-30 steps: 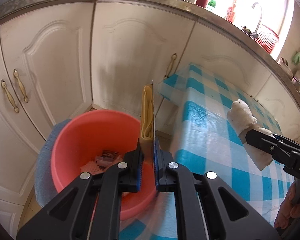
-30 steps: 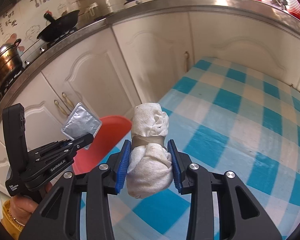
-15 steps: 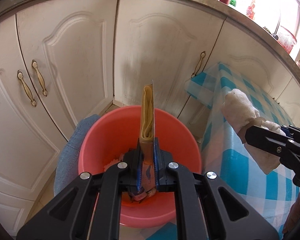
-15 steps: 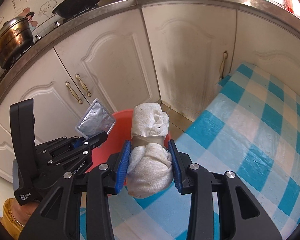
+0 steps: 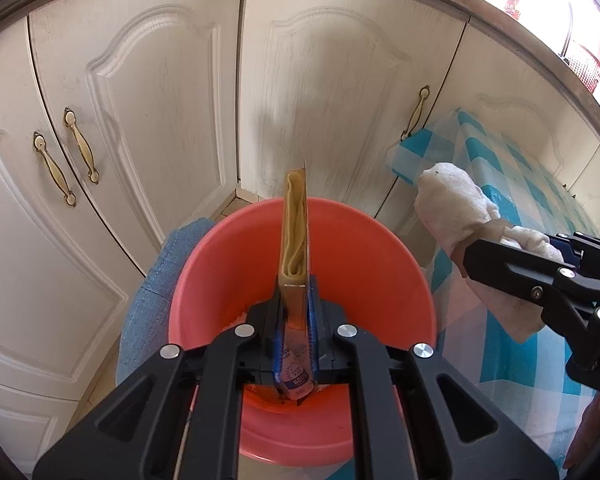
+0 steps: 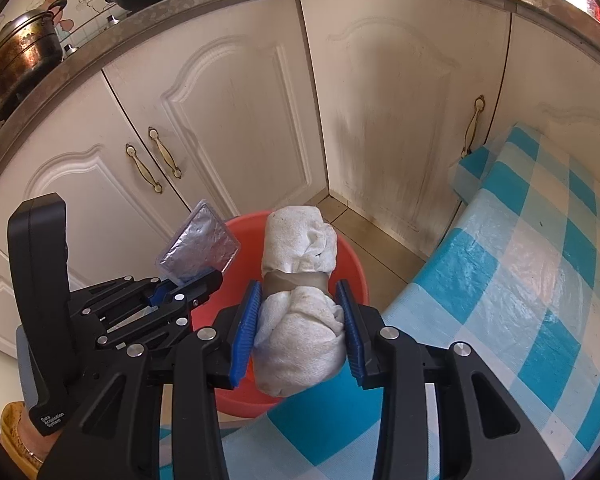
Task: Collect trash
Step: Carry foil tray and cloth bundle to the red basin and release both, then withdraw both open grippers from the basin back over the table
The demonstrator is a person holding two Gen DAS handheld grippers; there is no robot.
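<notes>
Below, white cabinets [image 5: 148, 128] flank a blue-checked tablecloth [image 6: 540, 264]

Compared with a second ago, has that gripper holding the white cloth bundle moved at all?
Yes. The right gripper, shut on the cloth bundle, has swung from over the checked tablecloth toward the red basin, which now sits behind the bundle.

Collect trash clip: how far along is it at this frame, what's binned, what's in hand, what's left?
Some scraps already lie in the red basin. The left gripper is shut on a foil packet over the basin; the right gripper grips a taped rag bundle near the rim. Both drops remain. No other trash shows on the checked tablecloth.
</notes>
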